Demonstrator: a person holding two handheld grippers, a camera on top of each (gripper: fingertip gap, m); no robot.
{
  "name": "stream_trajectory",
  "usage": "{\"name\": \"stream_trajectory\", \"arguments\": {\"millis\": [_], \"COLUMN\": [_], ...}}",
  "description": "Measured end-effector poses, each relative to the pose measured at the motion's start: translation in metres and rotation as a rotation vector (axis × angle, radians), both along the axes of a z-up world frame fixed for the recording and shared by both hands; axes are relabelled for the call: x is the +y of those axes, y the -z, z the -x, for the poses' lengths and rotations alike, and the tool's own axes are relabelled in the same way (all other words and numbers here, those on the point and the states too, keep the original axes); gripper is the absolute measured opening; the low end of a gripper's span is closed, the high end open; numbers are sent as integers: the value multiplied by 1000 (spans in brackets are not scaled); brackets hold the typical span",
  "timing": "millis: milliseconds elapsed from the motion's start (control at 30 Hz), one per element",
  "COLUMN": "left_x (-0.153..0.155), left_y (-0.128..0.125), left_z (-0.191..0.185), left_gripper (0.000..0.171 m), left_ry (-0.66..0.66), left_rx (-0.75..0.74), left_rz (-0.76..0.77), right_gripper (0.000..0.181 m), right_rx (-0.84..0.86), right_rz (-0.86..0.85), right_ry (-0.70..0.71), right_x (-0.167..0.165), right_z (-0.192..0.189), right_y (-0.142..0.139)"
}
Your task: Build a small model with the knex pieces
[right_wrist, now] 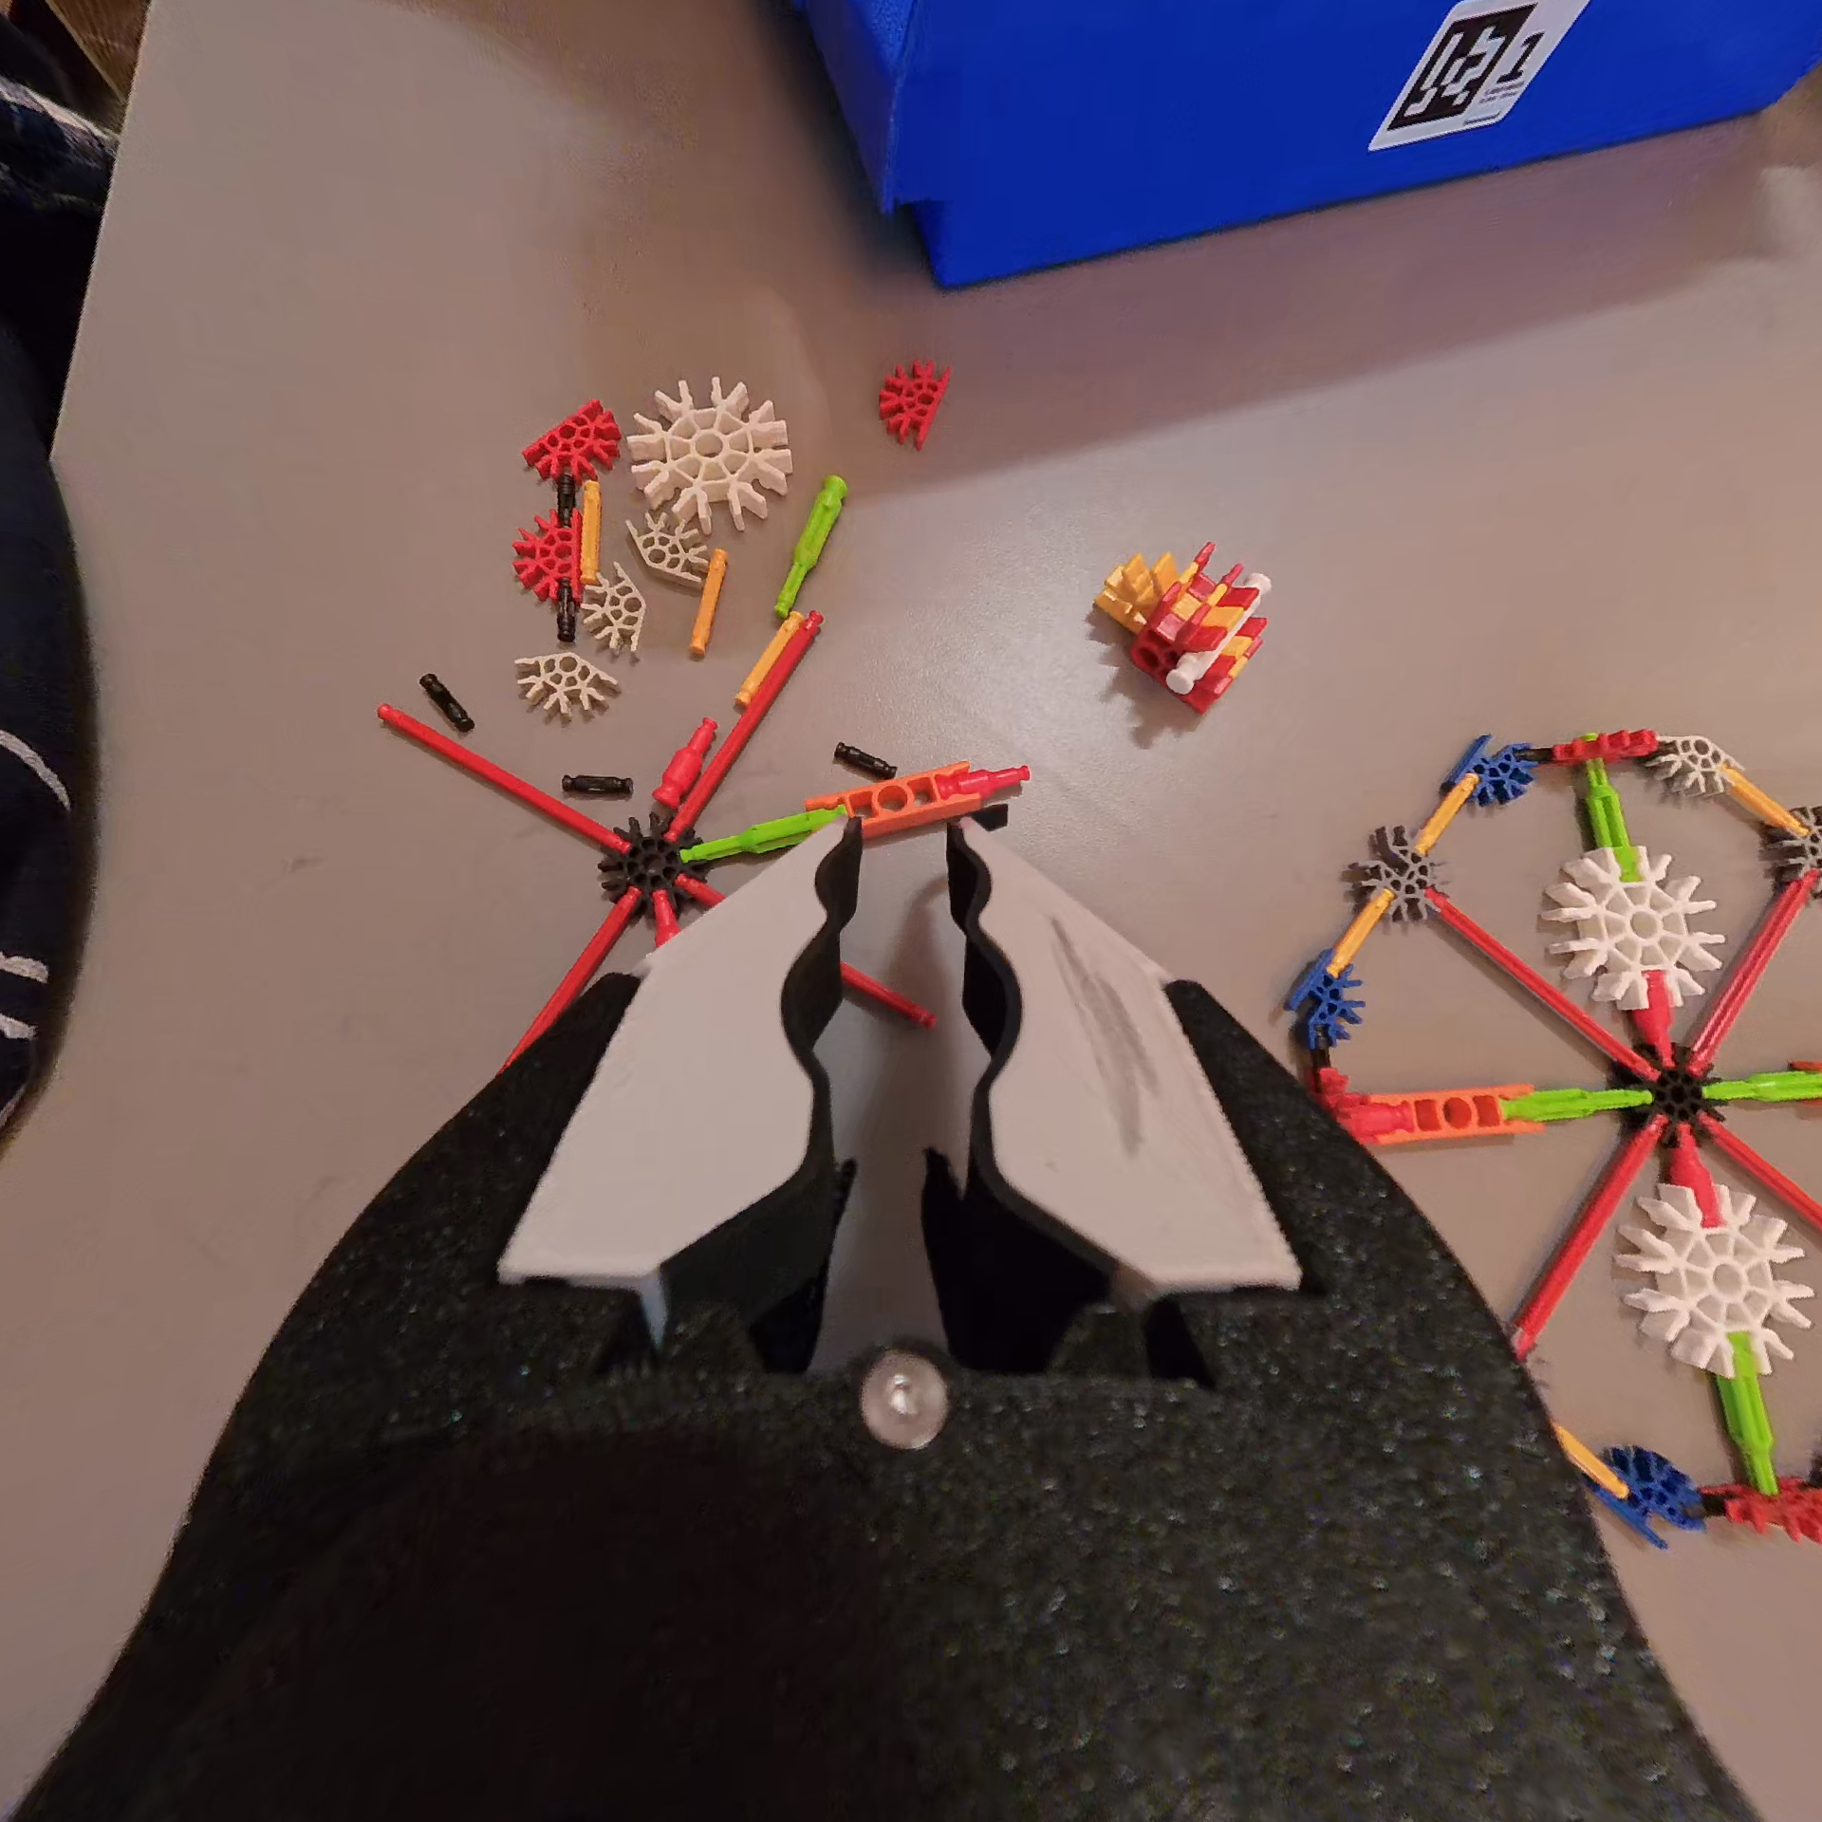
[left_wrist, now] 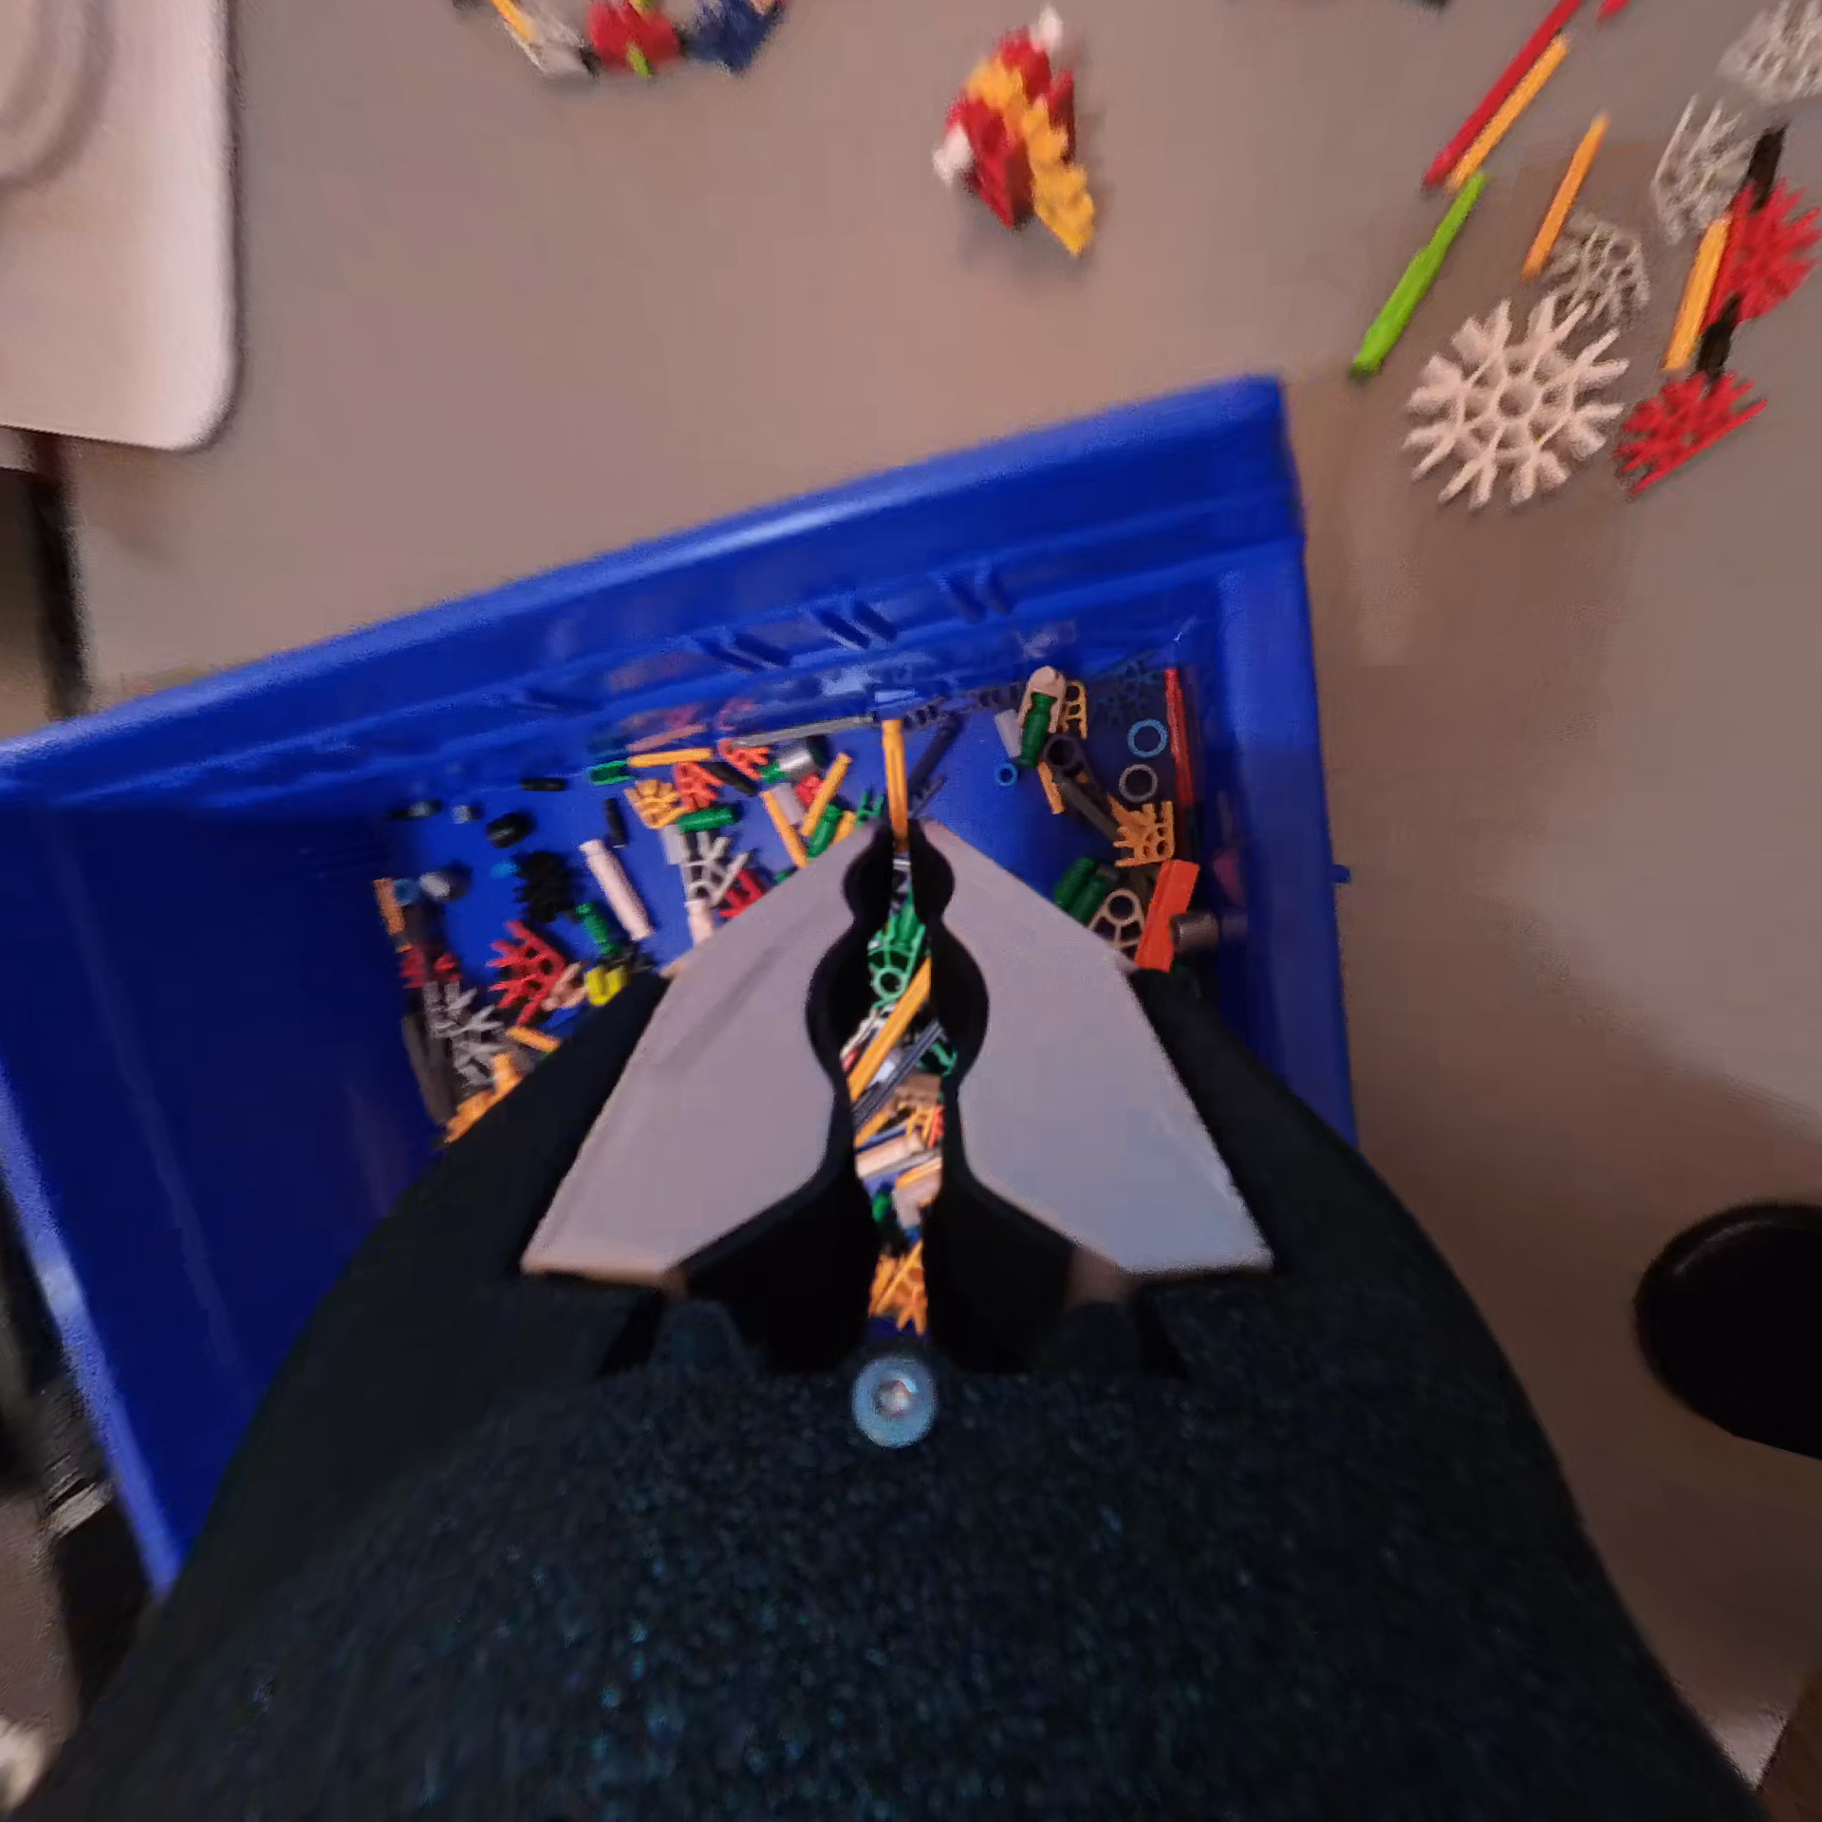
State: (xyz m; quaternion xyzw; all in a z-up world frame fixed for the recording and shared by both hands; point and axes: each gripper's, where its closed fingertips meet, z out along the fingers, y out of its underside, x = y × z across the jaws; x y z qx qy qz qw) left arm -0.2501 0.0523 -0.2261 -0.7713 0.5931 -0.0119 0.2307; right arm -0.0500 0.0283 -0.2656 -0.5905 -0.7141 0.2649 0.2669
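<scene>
Black, grainy housing fills the lower half of each wrist view, with two grey plastic fingers lined in black reaching forward.

Left wrist view: the left hand-held gripper (left_wrist: 899, 838) hangs above the open blue plastic bin (left_wrist: 1272, 690), pointing down into it. Its fingers are nearly together, with only a thin wavy slit between them; the view is blurred, and nothing appears clamped in them. A loose heap of small coloured construction-toy rods and connectors (left_wrist: 690, 868) covers the bin floor directly under and ahead of the fingertips. A slim orange rod (left_wrist: 893, 779) lies just beyond the tips, its long axis running roughly in line with the fingers.

Right wrist view: the right hand-held gripper (right_wrist: 902, 838) sits low over the grey worktop (right_wrist: 1380, 473), fingers apart with a clear gap and holding nothing. Just ahead of the tips lies a flat orange plastic bar with round holes (right_wrist: 892, 797), joined to a red peg (right_wrist: 981, 782) on one end and a lime green rod (right_wrist: 759, 836) on the other. Its long axis runs across the gap, nearly square to the fingers. The green rod leads left to a black spoked hub with red rods (right_wrist: 641, 863) radiating from it. Farther ahead lie loose white and red snowflake-shaped connectors (right_wrist: 710, 449). A finished multicoloured wheel assembly (right_wrist: 1666, 1089) rests well off to the right, and the blue bin stands at the far edge.
</scene>
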Motion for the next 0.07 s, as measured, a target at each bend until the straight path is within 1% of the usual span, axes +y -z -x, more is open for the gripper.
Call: {"name": "stream_trajectory", "arguments": {"millis": [67], "left_x": [-5], "left_y": [-28], "left_z": [-1], "left_gripper": [2], "left_ry": [-7], "left_rx": [6], "left_rz": [-54], "right_gripper": [17], "right_rx": [1], "right_rz": [-3], "right_ry": [2], "right_x": [0], "right_z": [0], "right_y": [0]}}
